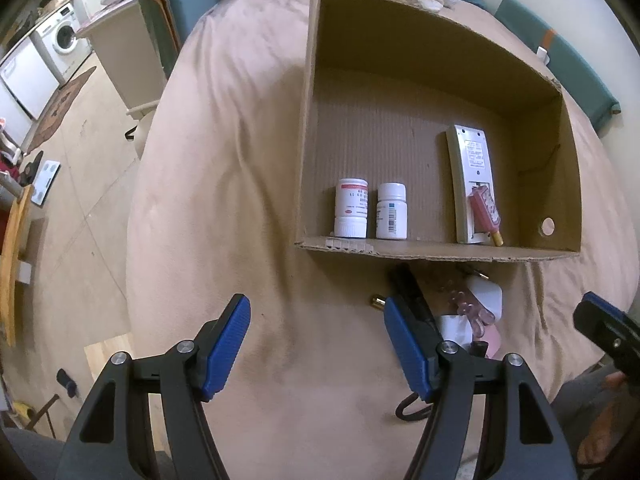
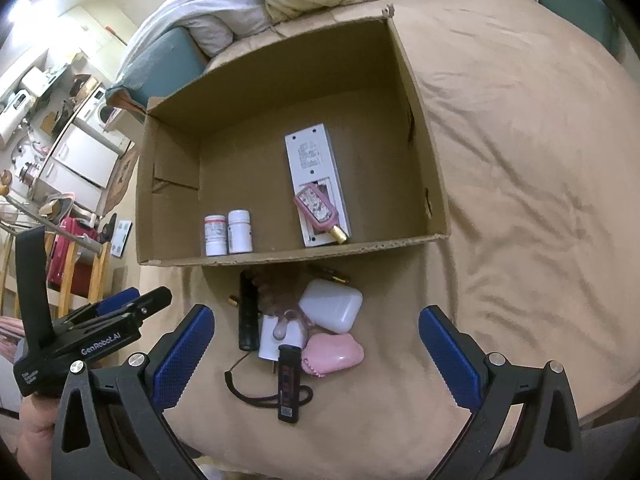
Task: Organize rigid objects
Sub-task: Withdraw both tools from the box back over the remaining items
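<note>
Brown cardboard box (image 2: 404, 80) lies on the bed (image 2: 520, 160) and already holds two pill bottles (image 2: 228, 232), a white remote (image 2: 316, 176) and a pink bottle (image 2: 318, 210). The loose pile just in front of it, a white case (image 2: 332, 306), a pink case (image 2: 334, 354) and a black stick (image 2: 289, 382), is not yet sorted. The left hand-held gripper (image 1: 316, 346) and the right hand-held gripper (image 2: 316, 354) are both released and empty. The next move probably calls for closing on one piece of the pile. A washing machine (image 1: 64, 34) stands in the room behind.
</note>
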`<action>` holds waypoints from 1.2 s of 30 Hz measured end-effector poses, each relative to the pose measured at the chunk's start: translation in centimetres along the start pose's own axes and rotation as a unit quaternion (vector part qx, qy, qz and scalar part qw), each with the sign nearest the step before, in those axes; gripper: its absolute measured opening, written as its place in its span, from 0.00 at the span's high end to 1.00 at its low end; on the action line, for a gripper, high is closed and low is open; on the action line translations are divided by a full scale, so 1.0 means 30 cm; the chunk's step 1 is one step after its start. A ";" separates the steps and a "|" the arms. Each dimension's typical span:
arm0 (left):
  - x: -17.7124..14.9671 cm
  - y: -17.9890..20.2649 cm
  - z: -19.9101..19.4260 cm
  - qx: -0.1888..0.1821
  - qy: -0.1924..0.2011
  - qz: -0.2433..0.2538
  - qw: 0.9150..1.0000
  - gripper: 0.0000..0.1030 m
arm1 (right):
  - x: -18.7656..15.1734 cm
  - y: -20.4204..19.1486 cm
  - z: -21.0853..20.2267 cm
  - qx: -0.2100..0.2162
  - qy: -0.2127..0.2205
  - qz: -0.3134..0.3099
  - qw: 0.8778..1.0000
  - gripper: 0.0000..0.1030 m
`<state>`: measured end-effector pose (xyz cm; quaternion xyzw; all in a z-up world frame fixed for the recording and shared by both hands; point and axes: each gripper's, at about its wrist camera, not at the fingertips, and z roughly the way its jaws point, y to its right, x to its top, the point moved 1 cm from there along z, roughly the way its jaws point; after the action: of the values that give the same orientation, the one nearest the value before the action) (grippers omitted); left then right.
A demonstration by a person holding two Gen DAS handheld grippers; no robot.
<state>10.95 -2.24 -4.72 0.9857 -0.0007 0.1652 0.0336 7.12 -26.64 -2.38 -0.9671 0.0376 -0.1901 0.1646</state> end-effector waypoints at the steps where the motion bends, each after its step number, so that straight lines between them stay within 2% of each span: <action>1: 0.001 -0.002 0.000 0.001 0.000 -0.001 1.000 0.36 | 0.000 0.000 0.004 -0.001 -0.003 0.000 1.000 0.00; 16: -0.005 -0.012 0.020 0.007 -0.005 -0.006 1.000 0.36 | 0.002 0.022 0.010 0.002 -0.011 0.017 1.000 0.00; 23: 0.003 -0.049 0.056 -0.009 -0.019 -0.035 0.999 0.36 | 0.000 0.111 0.051 0.009 -0.041 0.088 0.995 0.00; 25: 0.007 -0.026 0.087 -0.015 -0.031 -0.028 0.999 0.36 | -0.002 0.135 0.068 0.019 -0.052 0.109 0.993 0.00; 28: 0.001 0.046 0.146 -0.012 -0.056 0.014 0.998 0.36 | -0.005 0.154 0.087 0.030 -0.066 0.128 0.989 0.00; 31: -0.022 0.115 0.216 0.020 -0.084 0.078 0.993 0.36 | -0.002 0.151 0.092 0.031 -0.067 0.127 0.989 0.00; 33: -0.032 0.126 0.251 0.025 -0.093 0.083 0.992 0.36 | 0.000 0.143 0.087 0.027 -0.063 0.120 0.990 0.00; 36: -0.039 0.149 0.271 0.007 -0.101 0.089 0.991 0.37 | 0.004 0.140 0.091 0.026 -0.065 0.117 0.991 0.00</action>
<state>12.43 -7.24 -12.48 0.9935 -0.0904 0.0676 0.0122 8.23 -29.78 -6.12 -0.9617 0.1349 -0.1074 0.2130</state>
